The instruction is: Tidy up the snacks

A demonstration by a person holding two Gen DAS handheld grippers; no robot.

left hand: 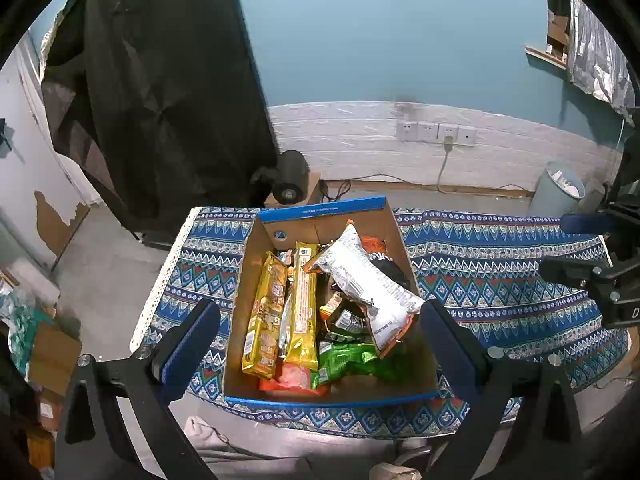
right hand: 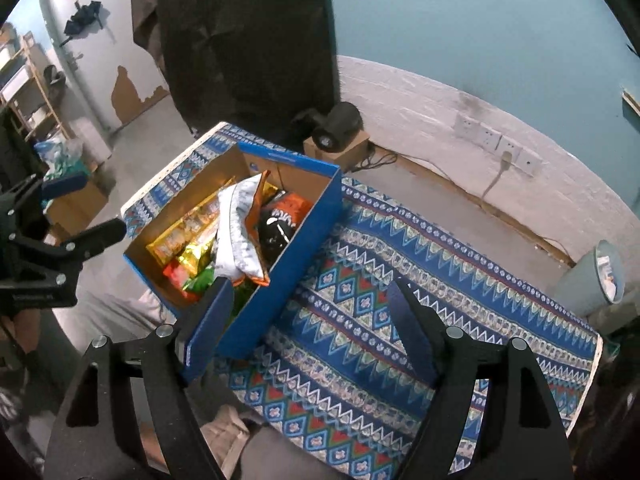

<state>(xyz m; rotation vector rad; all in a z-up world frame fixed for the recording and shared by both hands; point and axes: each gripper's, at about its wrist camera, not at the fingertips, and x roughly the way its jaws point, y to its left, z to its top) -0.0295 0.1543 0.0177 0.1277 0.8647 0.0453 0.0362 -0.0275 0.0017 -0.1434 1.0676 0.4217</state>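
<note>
A blue cardboard box (left hand: 322,209) stands on the patterned tablecloth (left hand: 500,288), holding several snacks. A white chip bag (left hand: 368,276) lies slanted on top. Two long yellow packs (left hand: 268,312) lie along the left side, with a green bag (left hand: 352,360) and a red pack (left hand: 292,378) at the near end. An orange and black bag (right hand: 280,216) sits by the right wall. My left gripper (left hand: 320,312) hangs open above the box, its fingers spread about as wide as the box and nothing between them. My right gripper (right hand: 310,286) is open and empty above the box's near right corner.
The cloth to the right of the box (right hand: 380,280) is bare. Beyond the table's far right corner stands a grey bin (left hand: 560,190). A black cylinder (left hand: 290,178) rests on a small carton behind the table, under a hanging black cloth (left hand: 160,100). Wall sockets (left hand: 436,132) are behind.
</note>
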